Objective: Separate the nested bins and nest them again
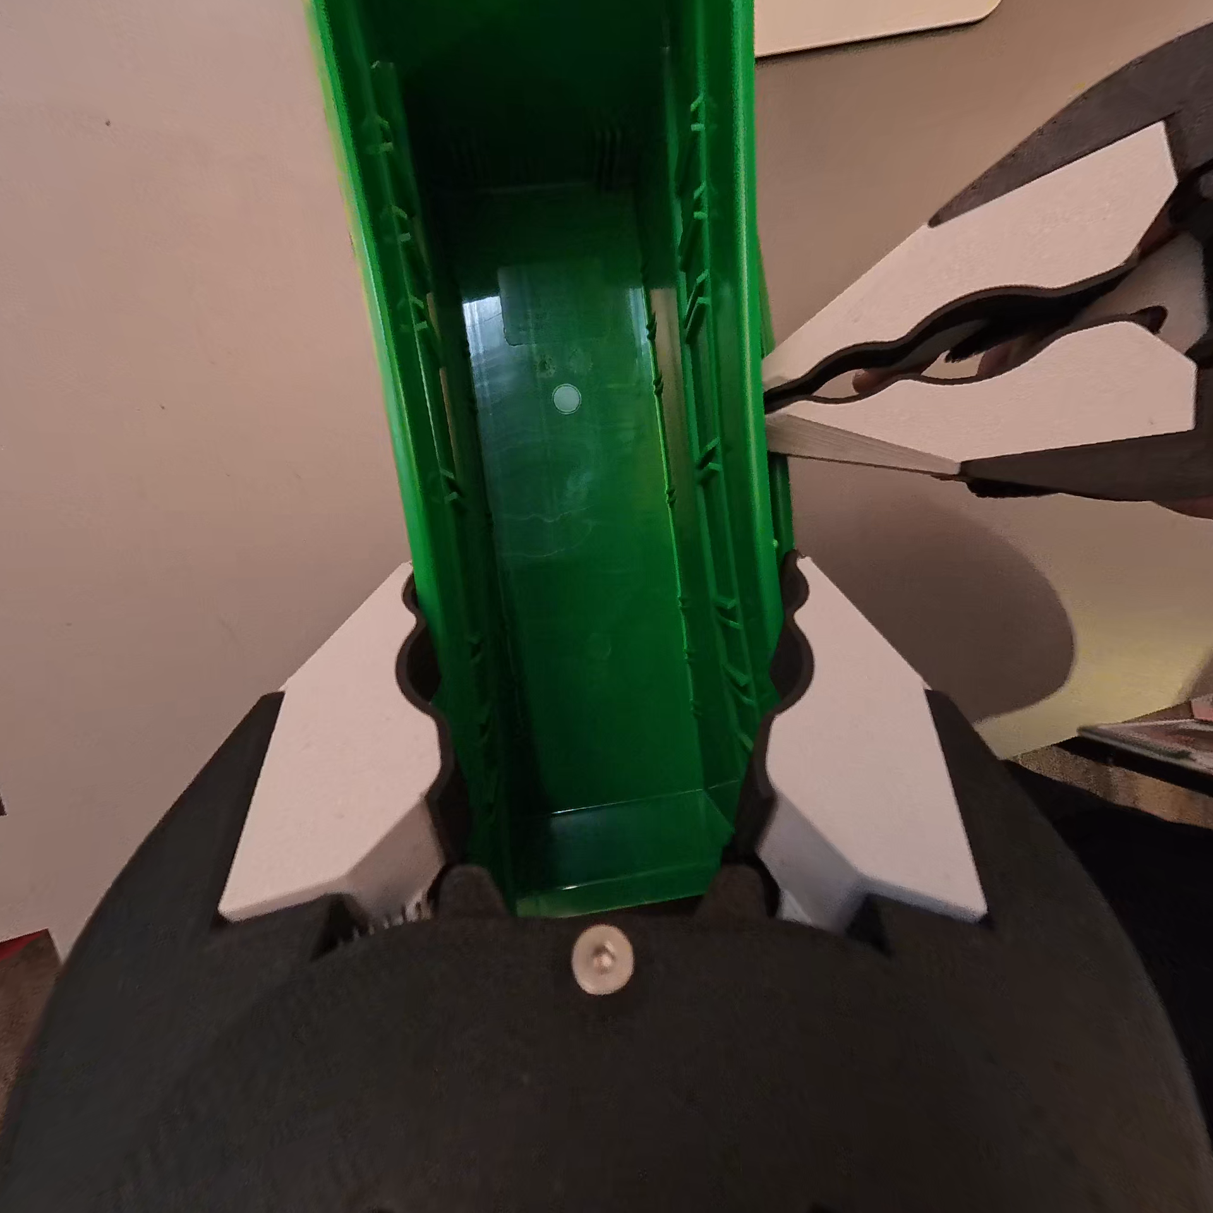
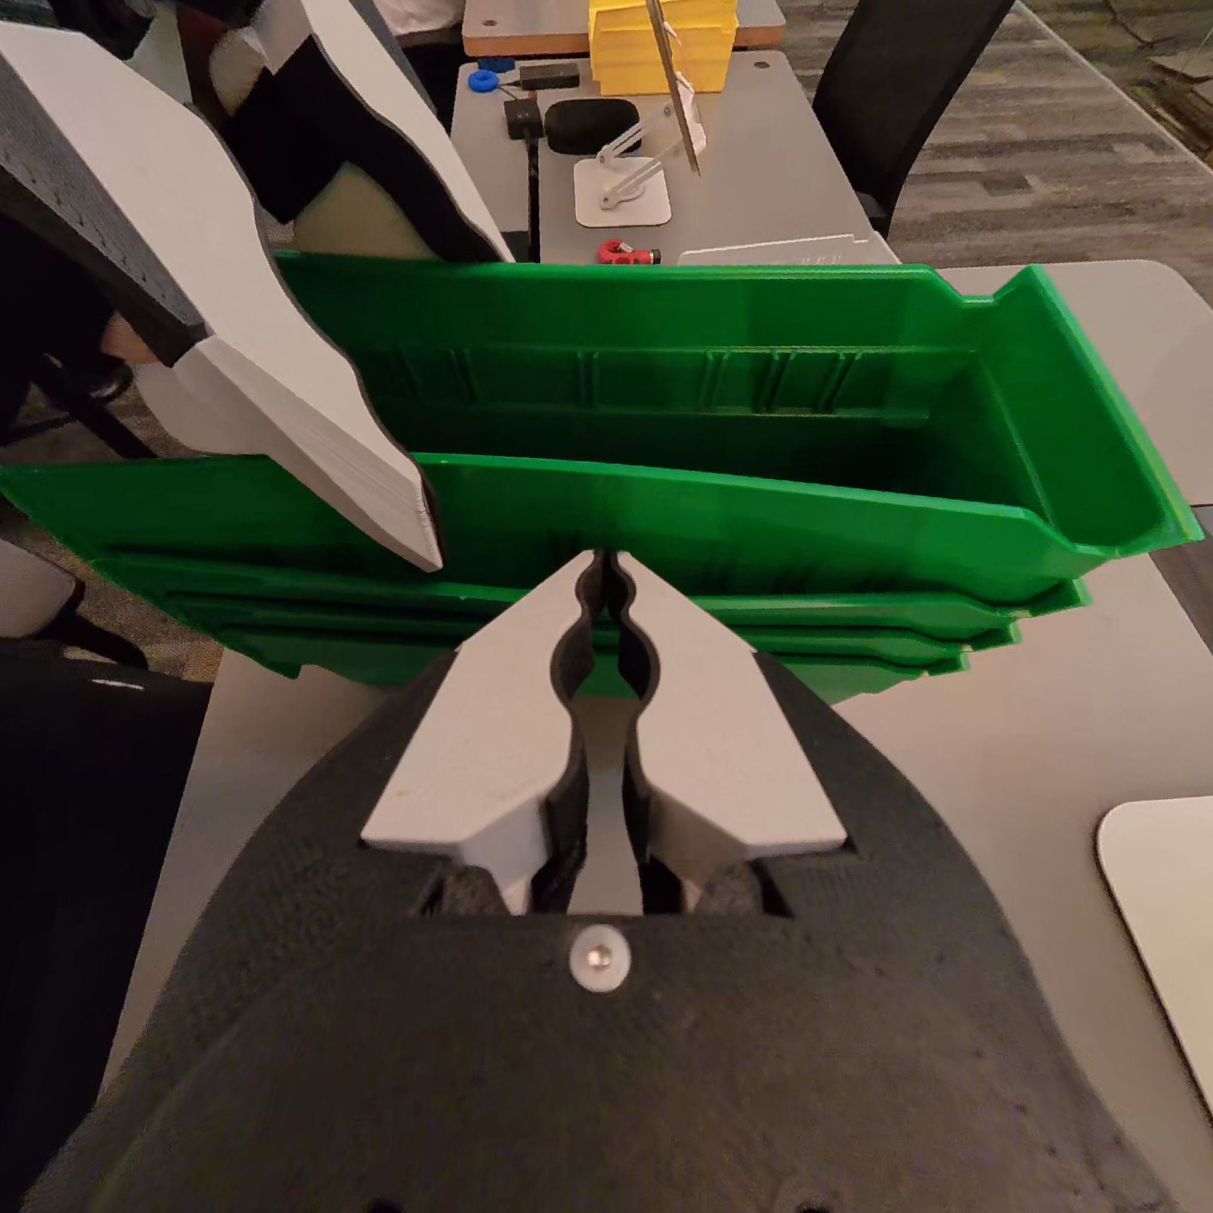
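A stack of nested green bins [image 2: 853, 630] lies lengthwise across the grey table [image 2: 984, 853]. The top bin [image 2: 722, 315] is open upward, and its right end sits a little higher than the bins beneath. My left gripper [image 1: 604, 571] is shut on the stack's two long sides near one end, and I look down into the bin [image 1: 564, 459]. It also shows in the right wrist view [image 2: 453, 387]. My right gripper [image 2: 604, 558] is shut, its tips against the stack's near side wall. It also shows in the left wrist view [image 1: 768, 410]. Whether it pinches a rib is hidden.
A white pad [image 2: 1168, 952] lies on the table at the right. On a desk behind are yellow bins [image 2: 663, 46], a white stand [image 2: 623, 190], a black case [image 2: 591, 125] and a small red item [image 2: 623, 253]. A black chair [image 2: 886, 98] stands beyond.
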The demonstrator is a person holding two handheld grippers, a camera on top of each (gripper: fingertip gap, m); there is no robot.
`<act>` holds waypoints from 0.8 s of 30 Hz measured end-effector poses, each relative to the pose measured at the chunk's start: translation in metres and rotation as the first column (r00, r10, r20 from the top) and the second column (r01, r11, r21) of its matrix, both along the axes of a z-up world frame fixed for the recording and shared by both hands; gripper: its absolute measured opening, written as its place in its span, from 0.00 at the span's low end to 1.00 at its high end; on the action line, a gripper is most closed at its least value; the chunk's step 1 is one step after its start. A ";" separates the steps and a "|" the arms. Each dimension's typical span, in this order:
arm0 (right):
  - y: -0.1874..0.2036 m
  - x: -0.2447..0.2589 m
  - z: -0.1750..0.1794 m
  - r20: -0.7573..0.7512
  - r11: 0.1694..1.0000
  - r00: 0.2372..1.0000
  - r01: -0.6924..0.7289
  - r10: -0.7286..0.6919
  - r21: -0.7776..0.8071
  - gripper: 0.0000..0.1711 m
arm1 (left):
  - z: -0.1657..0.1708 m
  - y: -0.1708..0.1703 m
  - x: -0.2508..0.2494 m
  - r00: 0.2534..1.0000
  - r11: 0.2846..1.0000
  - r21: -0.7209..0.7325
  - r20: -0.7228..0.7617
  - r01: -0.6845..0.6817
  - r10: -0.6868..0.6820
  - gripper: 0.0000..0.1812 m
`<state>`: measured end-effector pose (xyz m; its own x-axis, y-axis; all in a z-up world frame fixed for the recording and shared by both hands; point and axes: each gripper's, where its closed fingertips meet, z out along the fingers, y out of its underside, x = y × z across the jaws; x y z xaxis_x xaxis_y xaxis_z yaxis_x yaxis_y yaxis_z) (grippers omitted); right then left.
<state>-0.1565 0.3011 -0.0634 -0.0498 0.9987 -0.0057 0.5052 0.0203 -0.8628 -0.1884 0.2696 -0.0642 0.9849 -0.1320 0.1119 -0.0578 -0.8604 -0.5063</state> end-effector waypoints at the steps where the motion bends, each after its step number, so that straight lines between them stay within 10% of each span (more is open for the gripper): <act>1: 0.000 0.000 0.000 0.000 1.000 1.000 0.010 -0.010 -0.004 0.00 | 0.000 0.000 0.000 1.000 1.000 0.002 0.000 0.005 -0.005 0.57; 24: 0.001 0.012 0.005 -0.024 0.997 1.000 0.015 -0.013 0.076 0.00 | 0.005 0.003 0.011 0.999 0.993 0.116 0.033 -0.009 0.006 0.54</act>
<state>-0.1440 0.3024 -0.0588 -0.0354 0.9968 0.0718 0.4851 0.0799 -0.8708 -0.1769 0.2726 -0.0594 0.9820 -0.1385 0.1282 -0.0333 -0.7960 -0.6044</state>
